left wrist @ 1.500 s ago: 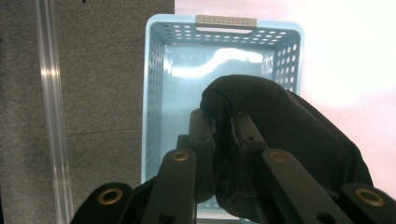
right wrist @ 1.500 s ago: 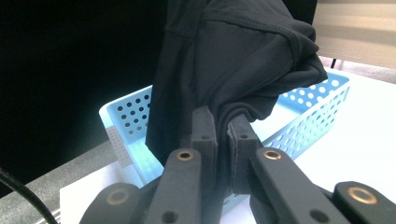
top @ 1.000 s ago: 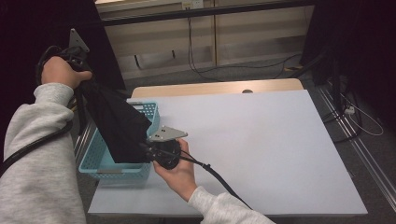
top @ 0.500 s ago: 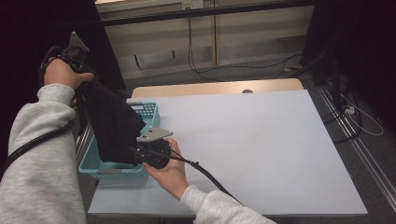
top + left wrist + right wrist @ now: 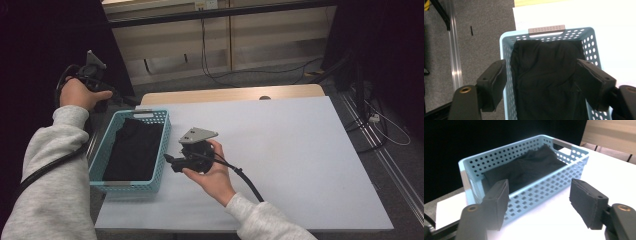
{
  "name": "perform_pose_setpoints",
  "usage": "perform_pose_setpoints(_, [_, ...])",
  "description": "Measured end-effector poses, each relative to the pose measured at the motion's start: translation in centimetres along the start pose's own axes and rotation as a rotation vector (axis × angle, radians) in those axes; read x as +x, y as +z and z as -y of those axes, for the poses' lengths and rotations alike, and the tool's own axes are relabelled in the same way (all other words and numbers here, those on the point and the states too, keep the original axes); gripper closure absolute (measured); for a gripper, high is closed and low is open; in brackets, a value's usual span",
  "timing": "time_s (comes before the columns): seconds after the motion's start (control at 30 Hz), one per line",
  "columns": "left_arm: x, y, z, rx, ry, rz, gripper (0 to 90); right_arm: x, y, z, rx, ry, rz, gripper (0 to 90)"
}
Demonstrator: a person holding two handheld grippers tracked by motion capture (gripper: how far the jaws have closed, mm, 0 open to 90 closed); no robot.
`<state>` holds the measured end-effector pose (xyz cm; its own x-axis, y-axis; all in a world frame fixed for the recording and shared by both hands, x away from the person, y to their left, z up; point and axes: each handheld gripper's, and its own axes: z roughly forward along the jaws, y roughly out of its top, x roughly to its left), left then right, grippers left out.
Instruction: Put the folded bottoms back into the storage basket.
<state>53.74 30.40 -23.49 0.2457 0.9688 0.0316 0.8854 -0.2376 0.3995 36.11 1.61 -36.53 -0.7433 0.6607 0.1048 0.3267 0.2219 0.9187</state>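
High view puts the black garment (image 5: pixel 134 149) lying inside the light-blue perforated basket (image 5: pixel 99 162), both the raised left gripper (image 5: pixel 100 102) and the table-level right gripper (image 5: pixel 170 161) spread and empty, so placing looks finished; next, withdraw.

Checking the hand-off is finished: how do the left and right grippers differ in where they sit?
The left gripper is raised beyond the table's left edge, above the blue basket; the right gripper is low over the table, beside the basket. Both are open and empty, the black cloth lying in the basket.
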Motion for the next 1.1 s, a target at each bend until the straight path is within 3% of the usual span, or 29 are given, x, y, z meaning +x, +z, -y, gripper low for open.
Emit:
perform_pose_setpoints(0.23, [-0.3,1.0,0.9,-0.018,0.024,0.023,24.6,-2.2,-2.1,1.0,-0.010,-0.005,0.021,26.5])
perform_pose_setpoints(0.57, [-1.3,2.7,1.8,-0.032,0.044,0.059,24.2,-4.7,-3.9,3.2,0.058,-0.053,0.023,22.5])
perform_pose_setpoints(0.7, [-1.6,3.3,2.2,-0.041,0.056,0.067,24.0,-5.6,-4.4,4.5,0.093,-0.042,0.023,21.7])
perform_pose_setpoints(0.8, [-1.7,3.9,2.7,-0.053,0.075,0.068,24.5,-6.4,-5.3,5.5,0.089,-0.041,0.030,21.2])
perform_pose_setpoints(1.0, [-1.6,5.6,4.3,-0.076,0.092,0.087,42.9,-8.0,-7.1,7.4,0.112,-0.023,0.076,20.3])
perform_pose_setpoints(1.1, [-1.3,7.2,5.1,-0.059,0.095,0.086,59.2,-8.4,-7.8,8.1,0.123,-0.020,0.095,19.7])
